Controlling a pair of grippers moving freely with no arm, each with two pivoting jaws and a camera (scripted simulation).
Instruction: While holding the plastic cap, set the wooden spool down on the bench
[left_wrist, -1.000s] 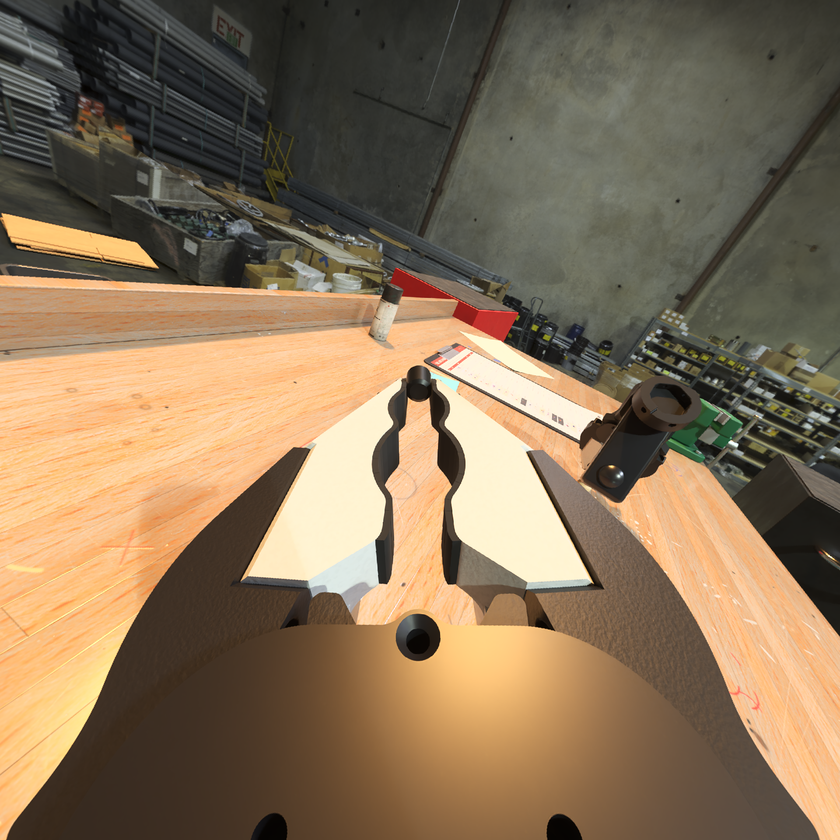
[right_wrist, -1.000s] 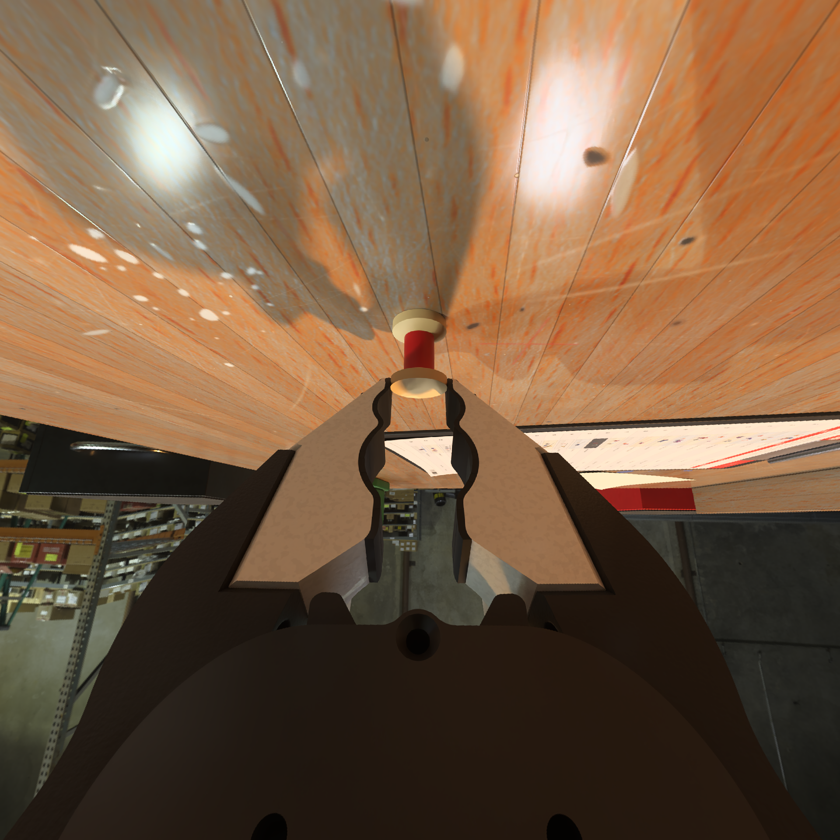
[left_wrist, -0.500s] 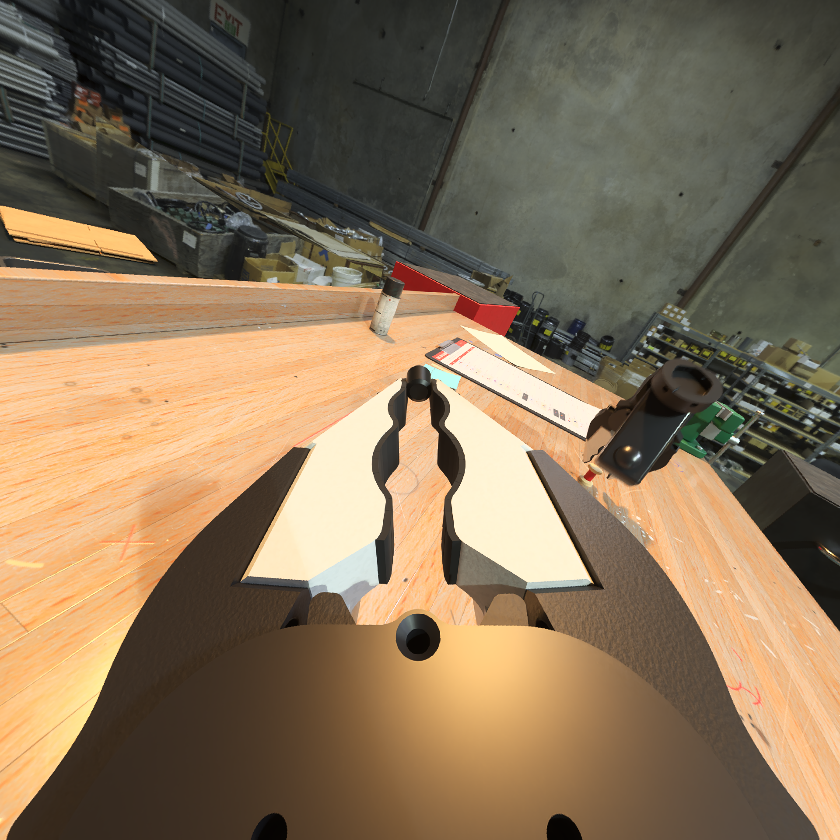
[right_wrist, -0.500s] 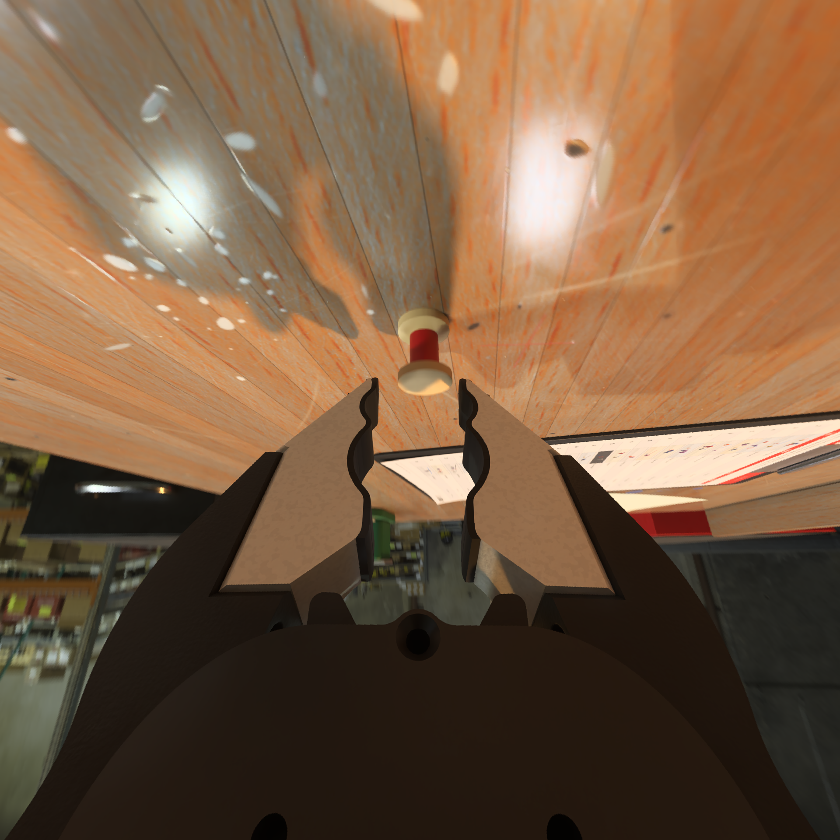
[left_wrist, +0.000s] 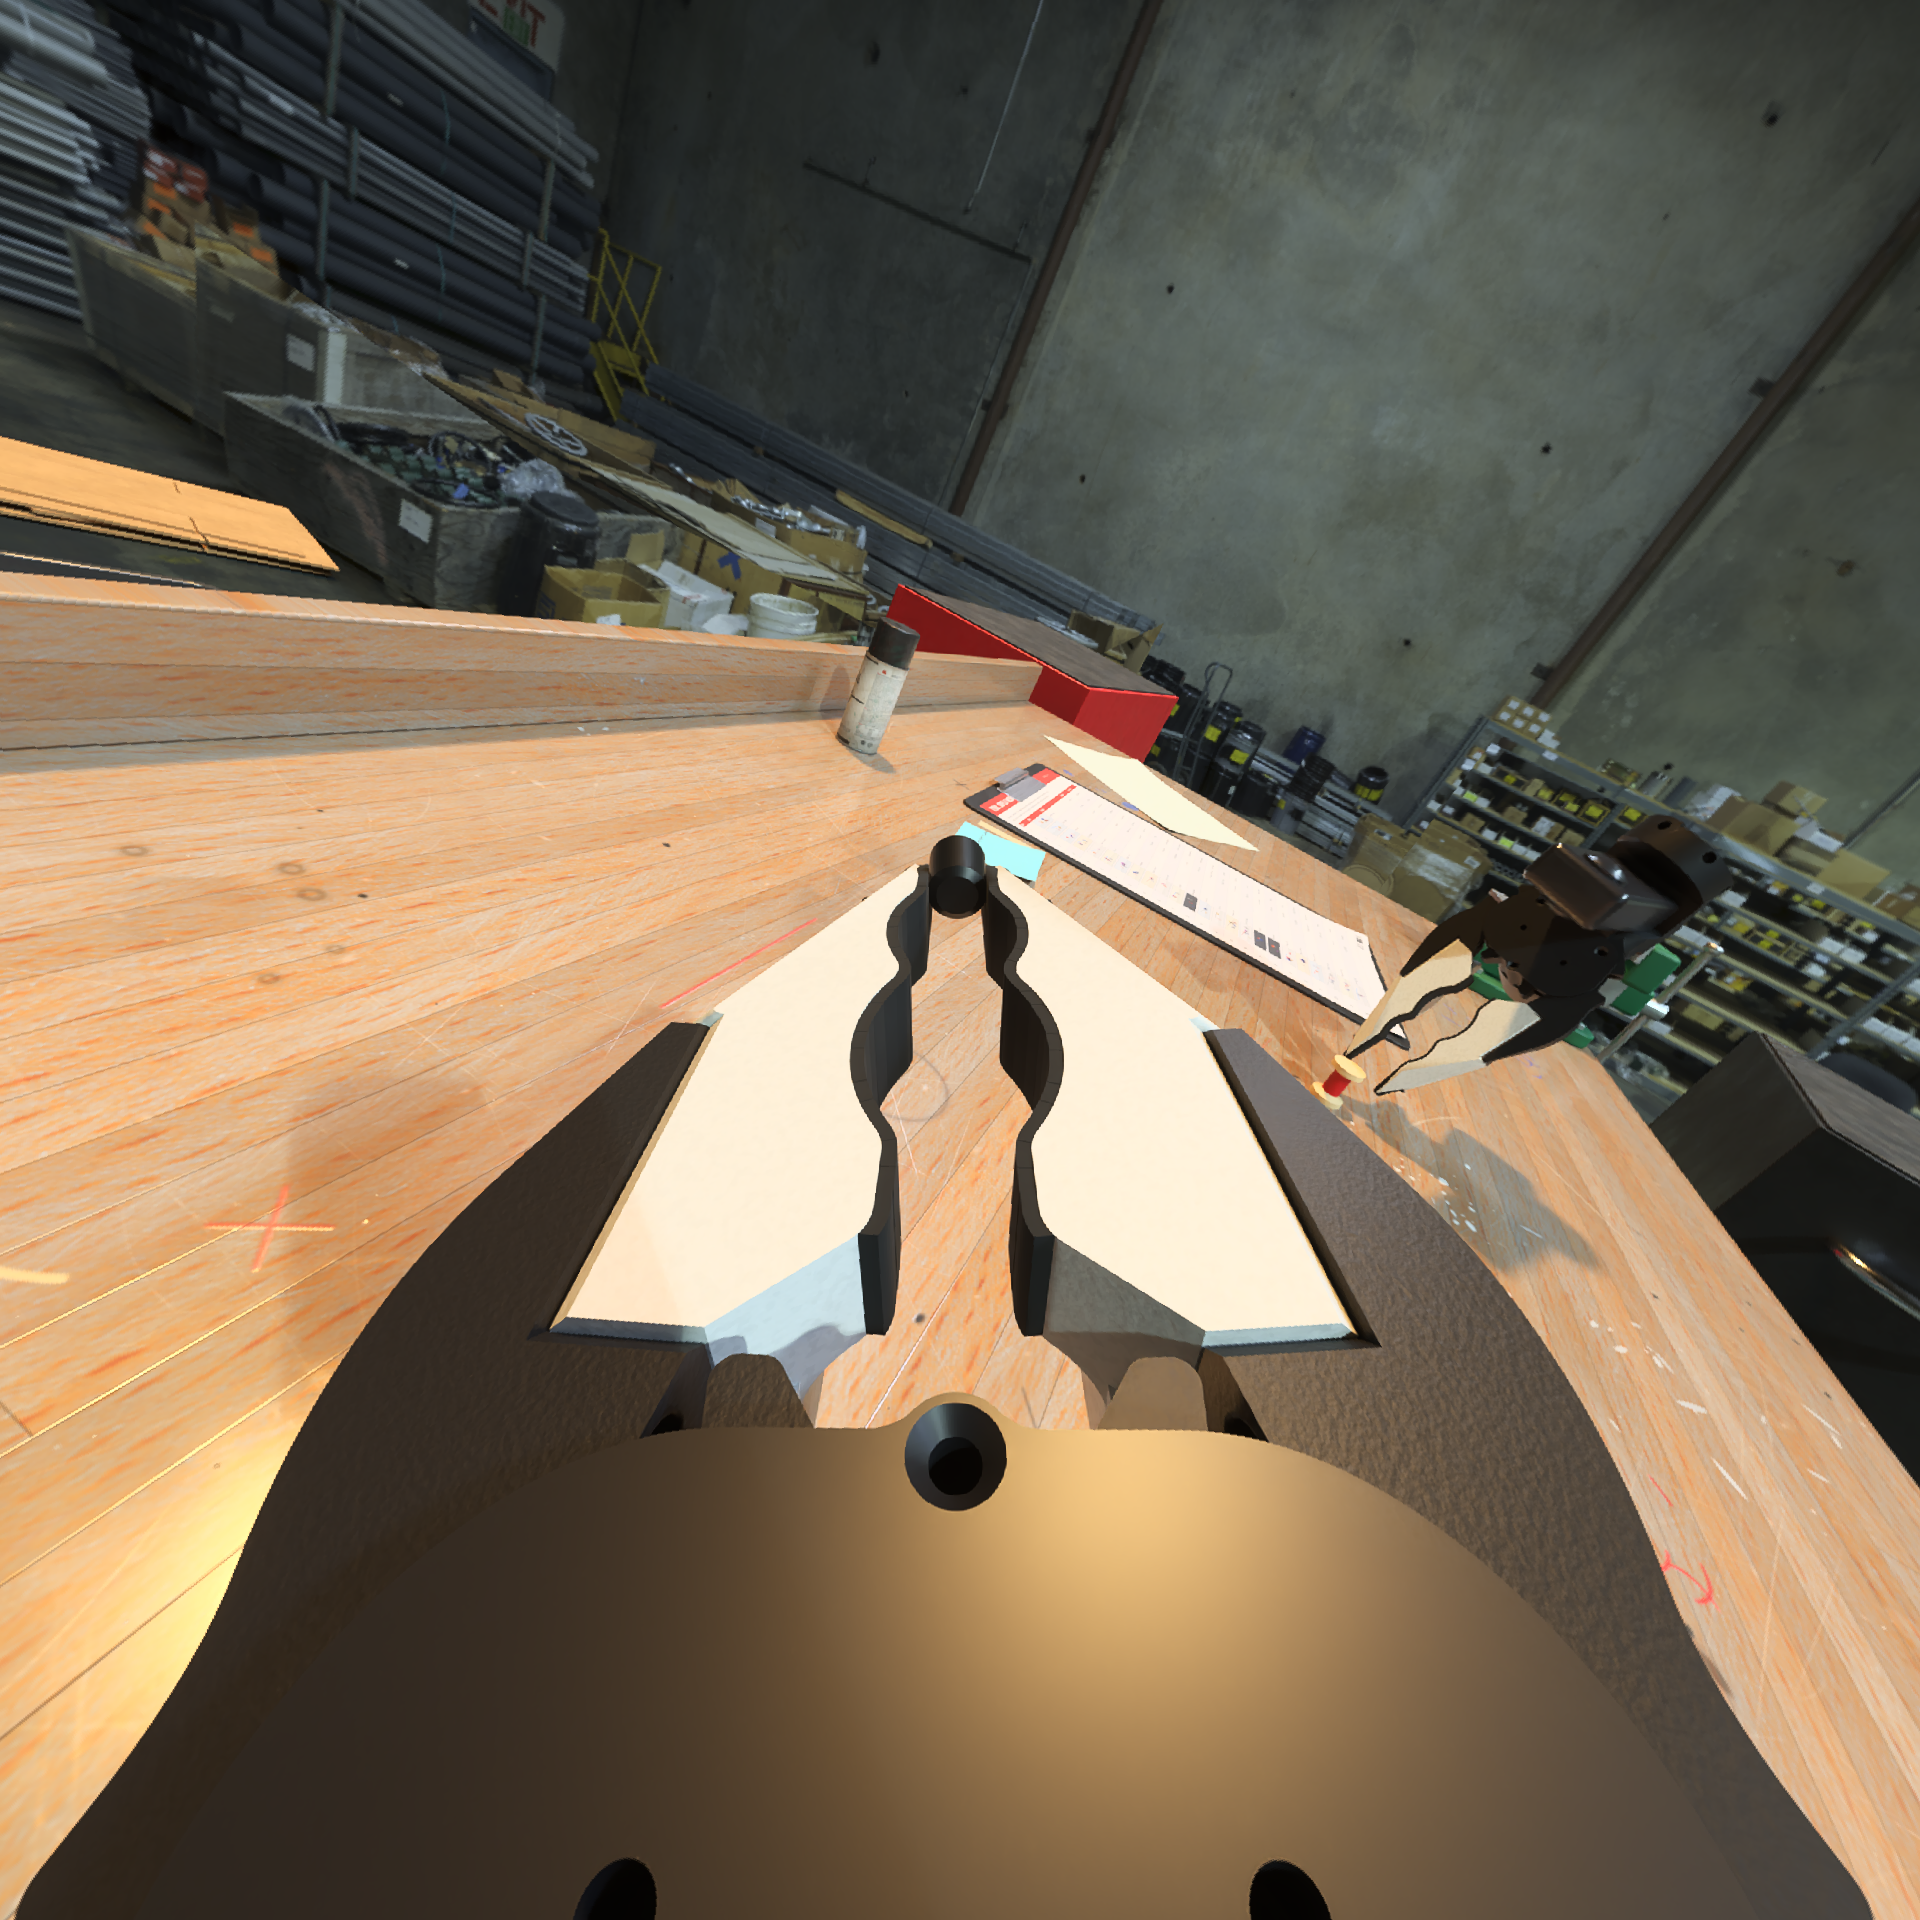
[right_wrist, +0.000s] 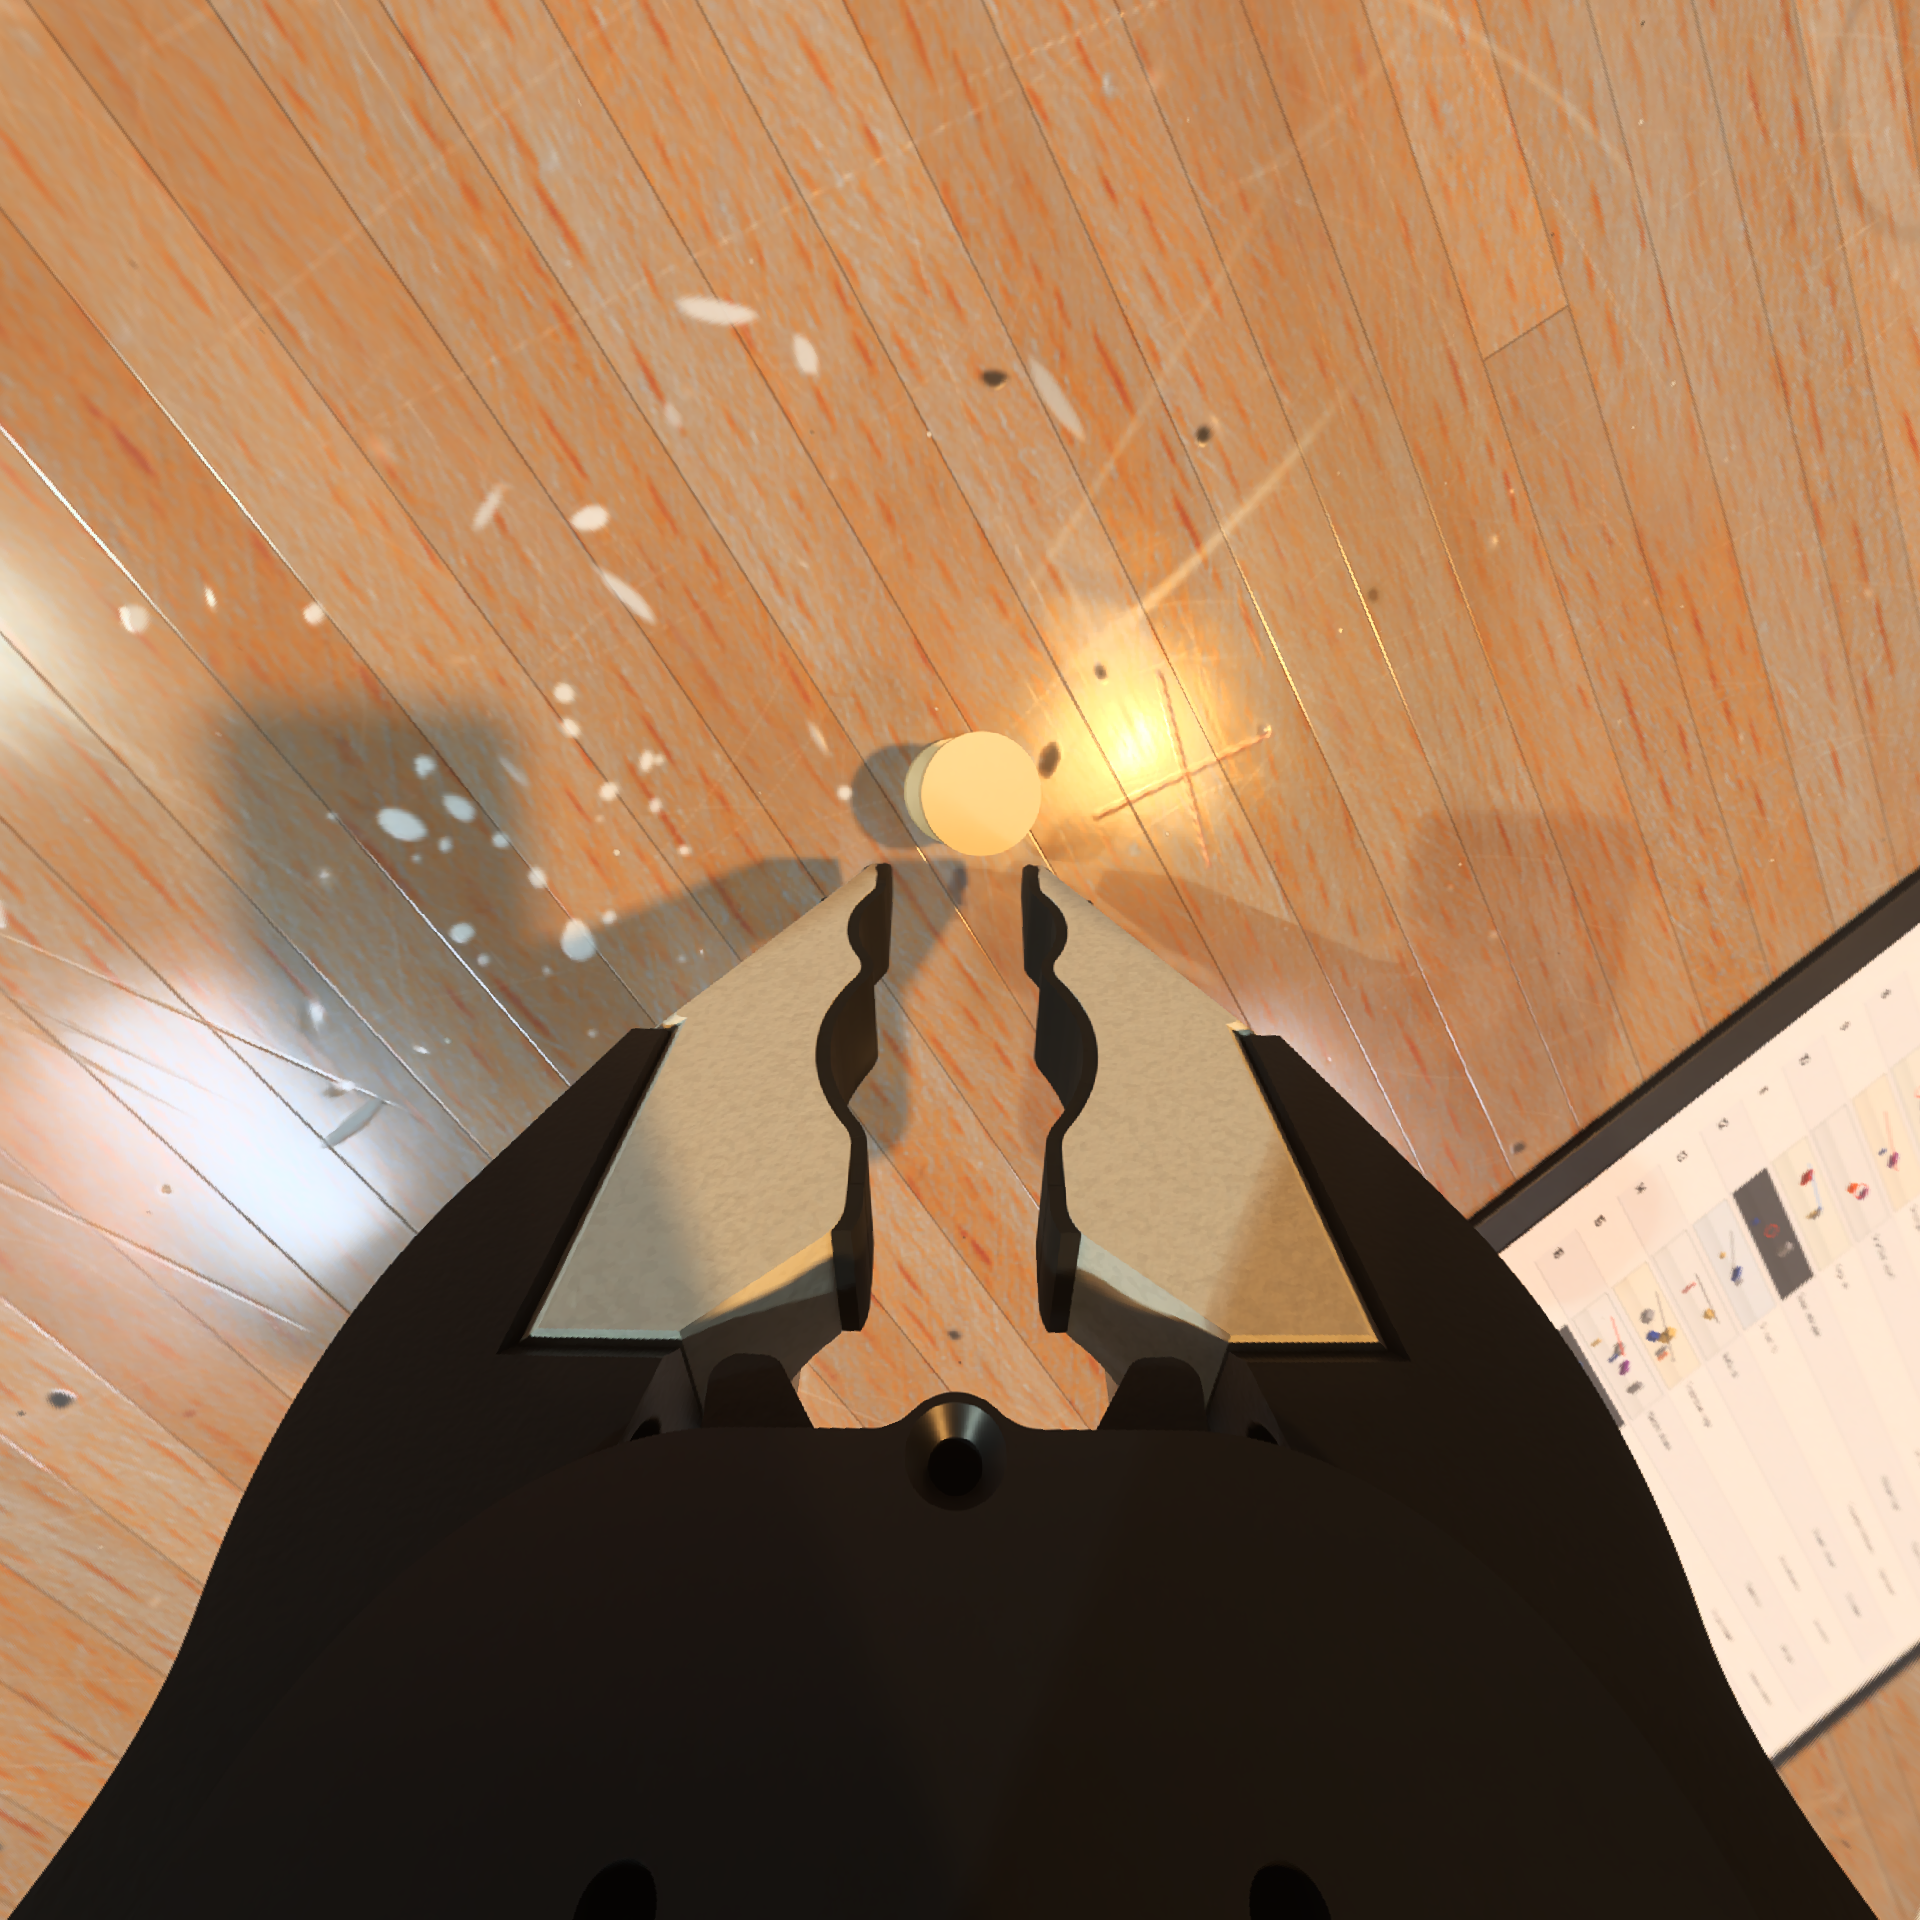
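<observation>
Now the left tongs (left_wrist: 957, 902) are pinching a small black cylindrical plastic cap (left_wrist: 956, 875) right at their tips, above the orange plank-wood counter (left_wrist: 436, 935) and clear of it. Right tongs (right_wrist: 954, 883) are spread apart with nothing between the fingers, pointing almost straight down at the counter (right_wrist: 1351, 312).

Landmark is the small wooden spool with cream end discs and red thread (right_wrist: 977, 792). It stands upright on the counter, seen from above as a pale disc, just beyond the right tongs' tips and not touching them. White paint flecks (right_wrist: 400, 824) are scattered on the wood to one side of the spool, and a faint red scratched cross (right_wrist: 1184, 774) is just beside it on the other side. A long white printed chart on a black board (right_wrist: 1714, 1351) lies near the spool, toward the picture's lower right corner.

From the left wrist view the spool (left_wrist: 1338, 1078) sits off to the right of the cap with the right tongs (left_wrist: 1382, 1065) above it, one fingertip close to its top disc; contact cannot be told there. The chart board (left_wrist: 1174, 873) lies between the spool and a grubby white spray can with a dark cap (left_wrist: 876, 688), which stands well apart from the spool by the counter's raised wooden back rail (left_wrist: 416, 665). A red wedge-shaped box (left_wrist: 1039, 665) sits beyond the chart.
</observation>
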